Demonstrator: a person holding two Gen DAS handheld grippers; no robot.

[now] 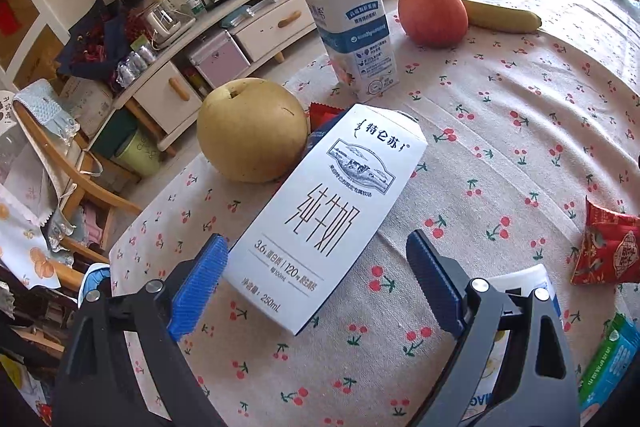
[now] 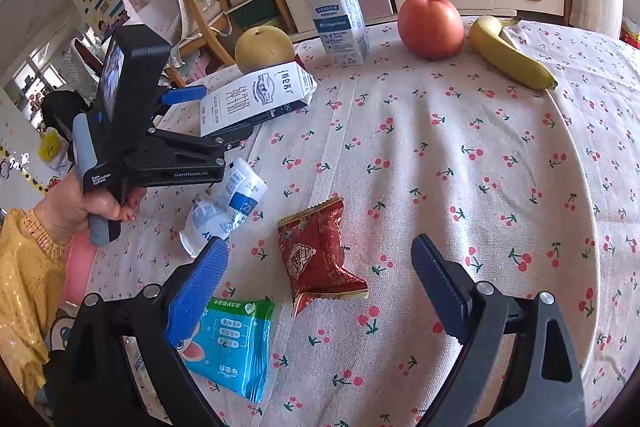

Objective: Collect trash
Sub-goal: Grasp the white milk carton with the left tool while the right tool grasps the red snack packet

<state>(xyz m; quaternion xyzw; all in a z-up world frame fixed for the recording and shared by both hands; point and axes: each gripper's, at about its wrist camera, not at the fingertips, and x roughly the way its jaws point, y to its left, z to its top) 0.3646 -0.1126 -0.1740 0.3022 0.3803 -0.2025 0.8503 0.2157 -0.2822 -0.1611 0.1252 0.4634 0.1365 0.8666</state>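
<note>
Holding both claws spread wide, you grip nothing with either one. Your left gripper (image 1: 316,267) has its blue pads on either side of the lower end of the white milk carton (image 1: 328,211), which lies on its side on the cherry-print tablecloth (image 1: 500,147); whether the left pad touches the carton's edge cannot be told, and the right pad stands clear of it. From the right wrist view, your left hand (image 2: 92,203) shows wrapped around that gripper's handle at the table's left side.

Your right gripper (image 2: 320,263) hangs open above the cloth with the red snack wrapper (image 2: 324,255) lying between its fingers. Just beside its left finger lies the blue-green tissue pack (image 2: 236,343), and a little farther left a crumpled white-and-blue pouch (image 2: 224,211) rests below your left gripper.

Beyond the carton sits a yellow pear (image 1: 252,131), touching or nearly touching the carton's top end, with a scrap of red wrapper (image 1: 324,111) wedged between them. Farther back stands an upright white yogurt bottle (image 1: 348,15). To its right sit a red apple (image 1: 434,13) and a banana (image 1: 500,15), close together near the table's far edge.
</note>
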